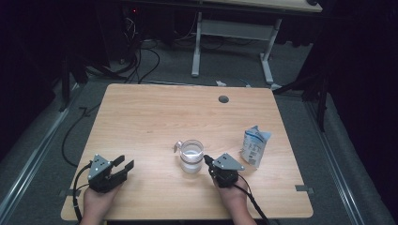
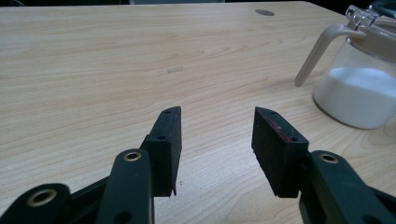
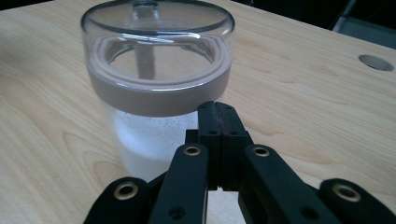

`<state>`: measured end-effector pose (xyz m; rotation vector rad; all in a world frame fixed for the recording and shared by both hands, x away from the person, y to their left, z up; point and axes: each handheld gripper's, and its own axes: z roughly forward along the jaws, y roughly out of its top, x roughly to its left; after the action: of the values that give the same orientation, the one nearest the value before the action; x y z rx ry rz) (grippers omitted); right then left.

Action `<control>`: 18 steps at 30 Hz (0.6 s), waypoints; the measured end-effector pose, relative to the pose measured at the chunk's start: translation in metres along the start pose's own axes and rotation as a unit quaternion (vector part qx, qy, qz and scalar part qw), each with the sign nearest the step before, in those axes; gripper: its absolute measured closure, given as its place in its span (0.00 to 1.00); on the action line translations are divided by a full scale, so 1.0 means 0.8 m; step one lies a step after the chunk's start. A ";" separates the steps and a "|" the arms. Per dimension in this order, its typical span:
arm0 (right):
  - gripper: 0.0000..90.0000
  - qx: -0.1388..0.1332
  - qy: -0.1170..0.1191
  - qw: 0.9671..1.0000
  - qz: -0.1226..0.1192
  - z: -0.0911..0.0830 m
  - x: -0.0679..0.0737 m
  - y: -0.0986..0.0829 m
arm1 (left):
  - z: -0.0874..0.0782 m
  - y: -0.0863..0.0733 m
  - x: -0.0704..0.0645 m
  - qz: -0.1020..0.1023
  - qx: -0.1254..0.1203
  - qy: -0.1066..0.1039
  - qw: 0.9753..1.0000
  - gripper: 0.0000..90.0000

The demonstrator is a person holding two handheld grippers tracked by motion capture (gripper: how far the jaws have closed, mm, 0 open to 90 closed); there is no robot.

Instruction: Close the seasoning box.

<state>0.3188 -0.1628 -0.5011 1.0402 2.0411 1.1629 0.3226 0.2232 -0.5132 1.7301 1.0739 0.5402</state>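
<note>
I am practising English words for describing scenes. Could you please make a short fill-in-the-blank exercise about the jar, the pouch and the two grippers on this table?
1. The jaws of the left gripper stand ____.
2. The jaws of the right gripper are ____, with nothing between them.
3. The clear jar holds a ____ powder.
4. The pouch stands to the ____ of the jar in the high view.

Missing words: open; shut; white; right

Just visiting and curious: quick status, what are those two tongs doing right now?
Left tongs open, holding nothing. Right tongs shut, empty, close against the lidded glass jar of white powder. White pouch stands right of it, out of the way.
</note>
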 end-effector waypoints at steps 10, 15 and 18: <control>1.00 0.005 0.010 1.000 -0.005 0.007 0.004 0.003 | 0.001 -0.001 0.001 0.002 0.003 0.003 1.000 0.59; 1.00 0.006 -0.005 1.000 0.005 0.023 -0.012 0.014 | 0.000 -0.002 0.005 0.000 0.004 0.008 1.000 0.59; 1.00 0.004 -0.006 1.000 0.001 0.028 -0.010 0.022 | -0.002 -0.002 0.008 -0.003 0.002 0.014 1.000 0.59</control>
<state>0.3462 -0.1545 -0.4953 1.0511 2.0373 1.1490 0.3240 0.2293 -0.5152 1.7270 1.1000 0.5599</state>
